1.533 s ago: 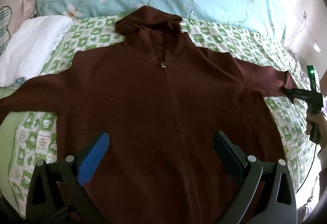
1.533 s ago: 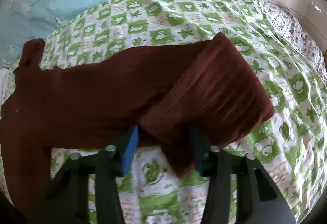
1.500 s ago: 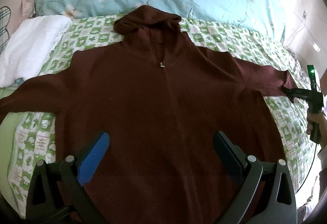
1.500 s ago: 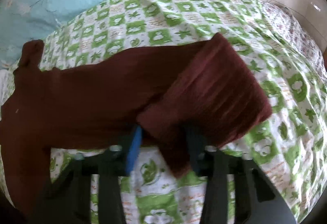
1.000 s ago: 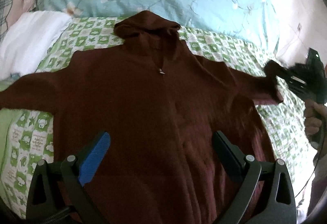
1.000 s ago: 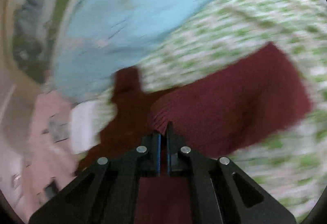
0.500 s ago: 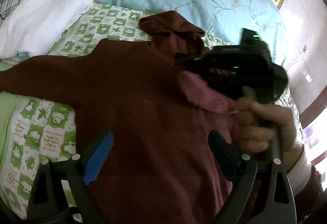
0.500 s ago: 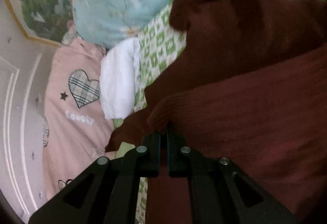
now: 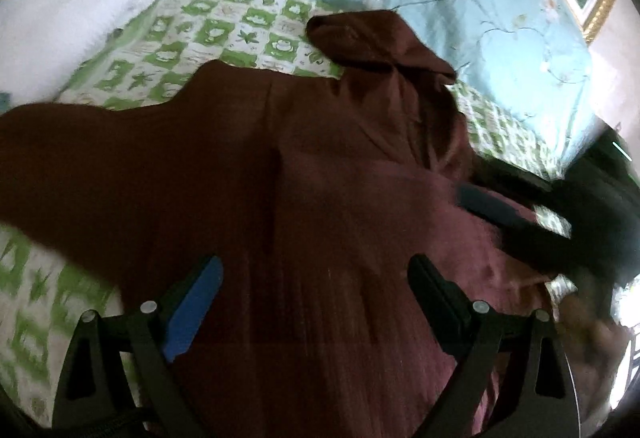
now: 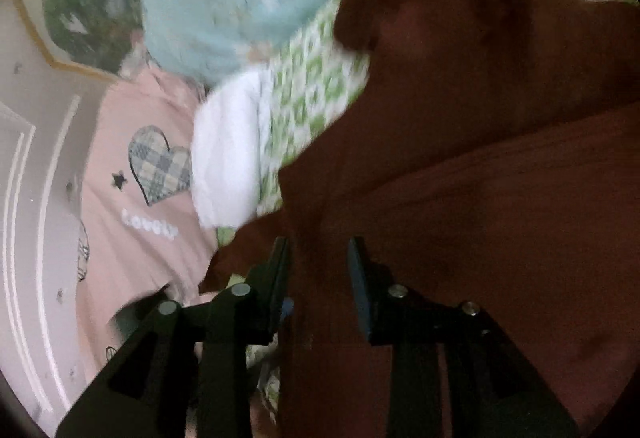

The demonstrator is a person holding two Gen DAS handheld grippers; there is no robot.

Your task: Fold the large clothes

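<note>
While two hand-held grippers gape, one maroon hoodie (image 9: 320, 178) lies flat.

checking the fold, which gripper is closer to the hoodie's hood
Right. The right gripper sits just beside the hood, over the folded sleeve. The left gripper hovers open lower, over the hoodie body.

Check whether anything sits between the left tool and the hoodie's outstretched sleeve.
Nothing visible does. The left tool is open over the hoodie, and the sleeve lies flat on the green sheet. The white towel lies beyond it.
</note>
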